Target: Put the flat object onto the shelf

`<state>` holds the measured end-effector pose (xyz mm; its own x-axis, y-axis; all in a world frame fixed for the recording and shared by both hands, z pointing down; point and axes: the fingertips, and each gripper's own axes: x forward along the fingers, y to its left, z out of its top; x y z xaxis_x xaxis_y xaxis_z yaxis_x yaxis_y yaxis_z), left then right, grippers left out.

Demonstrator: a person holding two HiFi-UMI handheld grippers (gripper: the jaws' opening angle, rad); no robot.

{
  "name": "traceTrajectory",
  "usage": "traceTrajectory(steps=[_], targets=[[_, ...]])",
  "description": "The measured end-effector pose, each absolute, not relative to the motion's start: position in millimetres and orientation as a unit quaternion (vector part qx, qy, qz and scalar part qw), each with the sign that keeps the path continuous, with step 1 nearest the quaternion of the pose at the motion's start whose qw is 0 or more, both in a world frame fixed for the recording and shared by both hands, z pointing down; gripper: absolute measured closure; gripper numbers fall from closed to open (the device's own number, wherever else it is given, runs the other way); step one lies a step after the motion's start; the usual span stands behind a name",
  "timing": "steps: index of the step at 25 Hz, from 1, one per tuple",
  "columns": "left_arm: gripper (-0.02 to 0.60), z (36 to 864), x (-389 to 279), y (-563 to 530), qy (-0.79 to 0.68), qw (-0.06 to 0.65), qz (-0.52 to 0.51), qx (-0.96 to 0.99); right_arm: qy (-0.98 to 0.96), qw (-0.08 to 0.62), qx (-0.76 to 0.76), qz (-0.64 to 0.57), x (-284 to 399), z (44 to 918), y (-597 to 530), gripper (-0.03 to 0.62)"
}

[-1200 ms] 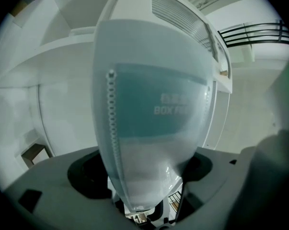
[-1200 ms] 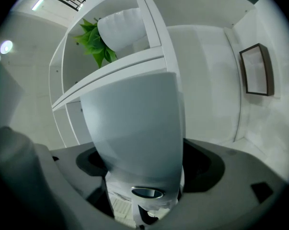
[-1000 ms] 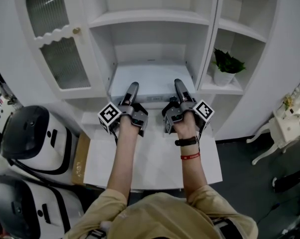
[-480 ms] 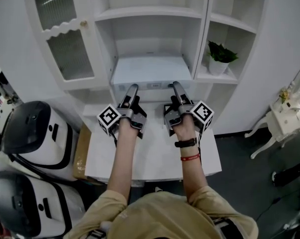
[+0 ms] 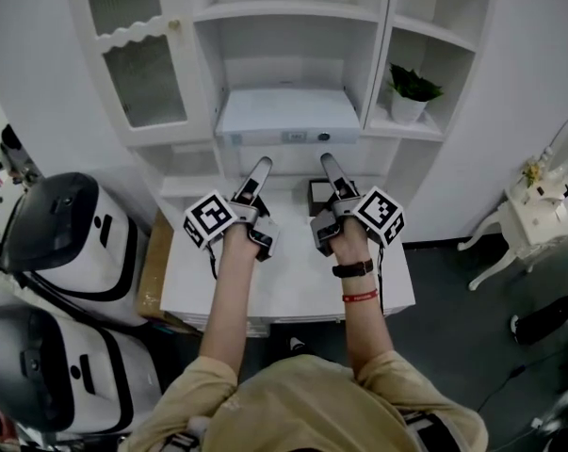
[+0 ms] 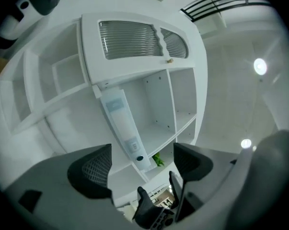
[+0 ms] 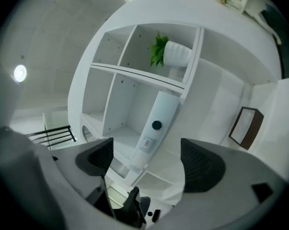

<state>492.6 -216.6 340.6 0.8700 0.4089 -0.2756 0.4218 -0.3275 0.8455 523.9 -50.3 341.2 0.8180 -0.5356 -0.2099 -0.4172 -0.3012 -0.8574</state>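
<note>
1. flat object (image 5: 288, 116) lies on the shelf (image 5: 265, 147) in the middle part of the white cabinet (image 5: 199, 83). its front edge faces us, and it fills most of that shelf from side to side.
2. the left gripper (image 5: 259, 169) has its jaws wide apart with nothing between them. it hangs over the white table (image 5: 293, 281), apart from the flat object.
3. the right gripper (image 5: 327, 166) is the same: jaws apart, holding nothing, over the table and not touching the flat object.
4. we think the putting job is about done, because the flat object sits flat on the shelf and no jaw is on it.
5. we think it is hard and stiff, like a thin box, so it should not bend when we lift it.
6. its white skin looks smooth, so it may slip if we pinch it lightly.
7. it is wide, so it may be a bit heavy and could tip if we hold only one side.
8. if we had to hold it, we would take the front edge, one gripper near each end, and stay off the little round button (image 5: 323, 137) and the label (image 5: 293, 137).
9. a plant in a white pot (image 5: 411, 92) stands on the next shelf to the right. we should not bump it.
</note>
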Motion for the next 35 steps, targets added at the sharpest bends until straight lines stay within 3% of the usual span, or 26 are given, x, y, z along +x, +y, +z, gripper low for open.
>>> traceTrajectory(steps=[12,21,26,35], targets=[[0.195,327,454,-219,0.226,0.370,-0.027,0.900,0.254,0.284,-0.925,0.005,485,323,-52,0.157],[0.210,331,462,-230,0.132,0.165,-0.014,0.977,0.209,0.150,-0.966,0.029,491,322,-56,0.157],[0.210,331,473,-230,0.094,0.068,-0.017,0.993,0.196,0.120,-0.973,0.025,503,327,-59,0.157],[0.219,339,499,-232,0.087,0.058,-0.013,0.994,0.191,0.106,-0.976,0.019,529,334,-62,0.157]])
